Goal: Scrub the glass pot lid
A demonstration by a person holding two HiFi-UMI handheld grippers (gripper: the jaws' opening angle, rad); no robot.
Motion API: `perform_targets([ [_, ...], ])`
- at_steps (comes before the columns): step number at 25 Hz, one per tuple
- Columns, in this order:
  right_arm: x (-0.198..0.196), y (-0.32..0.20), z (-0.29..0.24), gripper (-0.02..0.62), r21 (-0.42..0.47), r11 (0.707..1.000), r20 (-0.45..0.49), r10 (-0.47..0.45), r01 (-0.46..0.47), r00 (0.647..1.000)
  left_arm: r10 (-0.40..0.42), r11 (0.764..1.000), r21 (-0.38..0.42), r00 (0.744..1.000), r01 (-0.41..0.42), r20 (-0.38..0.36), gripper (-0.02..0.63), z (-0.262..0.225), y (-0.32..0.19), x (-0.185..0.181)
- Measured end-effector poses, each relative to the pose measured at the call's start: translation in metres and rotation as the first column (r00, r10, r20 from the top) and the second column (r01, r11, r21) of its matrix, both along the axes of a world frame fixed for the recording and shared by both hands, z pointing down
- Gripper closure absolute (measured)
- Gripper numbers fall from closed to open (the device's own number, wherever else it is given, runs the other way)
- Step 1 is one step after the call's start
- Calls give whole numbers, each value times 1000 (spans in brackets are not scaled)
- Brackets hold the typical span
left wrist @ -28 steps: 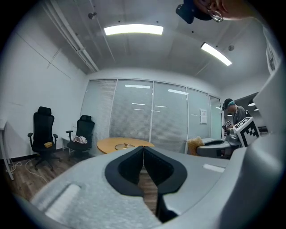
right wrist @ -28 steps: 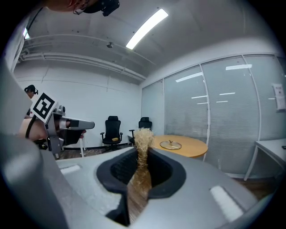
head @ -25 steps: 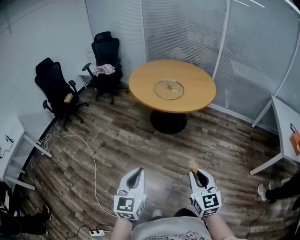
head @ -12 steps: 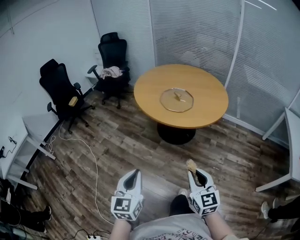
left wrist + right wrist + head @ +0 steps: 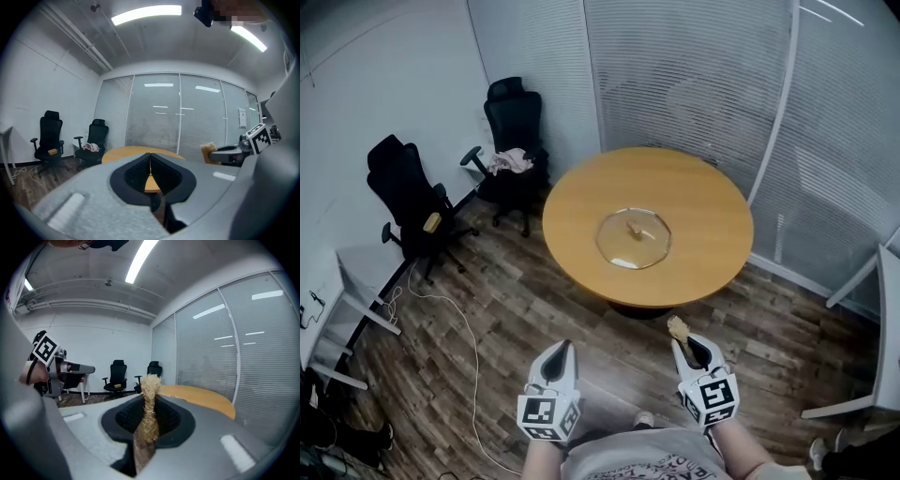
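Observation:
A glass pot lid with a small knob lies flat near the middle of a round wooden table. My right gripper is shut on a tan fibrous scrubber, whose tuft sticks out past the jaw tips. It hovers over the floor, short of the table's near edge. My left gripper is shut with nothing in it, level with the right one and to its left. The left gripper view shows the table edge beyond the shut jaws and the right gripper at the right.
Two black office chairs stand at the left wall, one with cloth on its seat. A white cable trails across the wood floor. White desks stand at the left and right edges. Glass partitions with blinds close the back.
The view has come closer to the table, which now sits larger and lower in the head view. Both grippers keep their pose, the right still holding the scrubber.

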State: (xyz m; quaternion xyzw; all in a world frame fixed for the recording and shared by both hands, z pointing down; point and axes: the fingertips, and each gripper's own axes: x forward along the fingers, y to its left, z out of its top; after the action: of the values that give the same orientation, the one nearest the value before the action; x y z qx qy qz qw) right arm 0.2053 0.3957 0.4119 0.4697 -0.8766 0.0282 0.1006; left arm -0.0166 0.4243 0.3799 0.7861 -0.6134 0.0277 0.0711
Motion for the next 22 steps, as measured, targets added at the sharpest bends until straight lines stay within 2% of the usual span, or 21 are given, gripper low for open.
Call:
perform_targets([
  [4,24,-41,12,534,-33,999,-5,9,-10,1000,50,998,-30,999,-49,22,598,13,-51,33],
  [10,40,-99,23,534,-64,996,-12,68,-68,998,97,994,-52,995,-96,15,598,21,-128,44],
  [15,24,-159,28,534,-61,988,-27,137,-138,990,195,979,-53,981,-195,-3,598,26,-211,37],
  [19,11,-218,28,534,-55,976,-31,209,-210,977,291,956,-24,957,-291,2,598,19,-288,33],
  [22,-8,-264,23,534,-50,959,-22,277,-278,961,344,939,-21,938,-344,27,598,15,-346,13],
])
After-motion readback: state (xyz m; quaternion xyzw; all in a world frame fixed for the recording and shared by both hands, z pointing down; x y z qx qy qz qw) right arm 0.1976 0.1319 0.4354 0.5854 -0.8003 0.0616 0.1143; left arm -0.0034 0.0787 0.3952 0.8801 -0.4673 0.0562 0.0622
